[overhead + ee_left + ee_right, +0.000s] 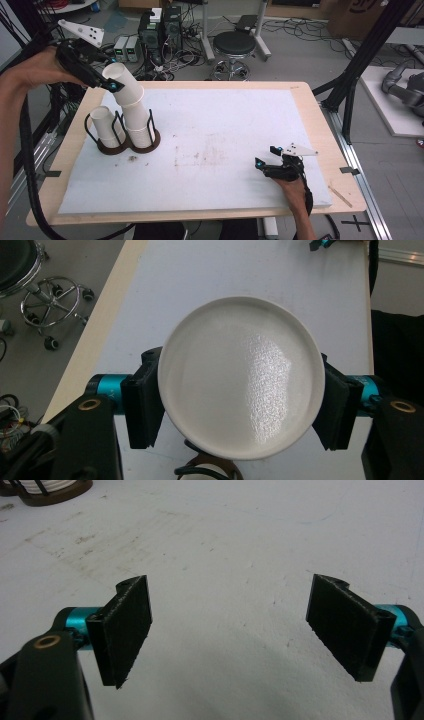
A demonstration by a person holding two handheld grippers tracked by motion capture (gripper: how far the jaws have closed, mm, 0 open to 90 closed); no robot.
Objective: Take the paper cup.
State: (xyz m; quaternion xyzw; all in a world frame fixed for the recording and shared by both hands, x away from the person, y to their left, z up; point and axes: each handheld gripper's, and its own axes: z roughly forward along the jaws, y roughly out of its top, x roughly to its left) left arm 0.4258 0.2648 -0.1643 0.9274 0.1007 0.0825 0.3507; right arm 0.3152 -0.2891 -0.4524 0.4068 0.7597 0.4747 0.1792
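Right claw (268,156), nearest the viewer, rests low over the white surface (225,125) near its front right edge, jaws spread wide and empty; bare surface extends on all sides of it. Left claw (107,75) is raised over the rear left corner, its jaws closed against the sides of a tilted white paper cup (121,80), the top of a leaning stack seated in a dark wire cup holder (150,141). Another cup (106,125) occupies the holder's neighbouring ring.

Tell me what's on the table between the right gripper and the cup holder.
Nothing but bare, scuffed white mat between the right gripper and the cup holder, seen in the high view.
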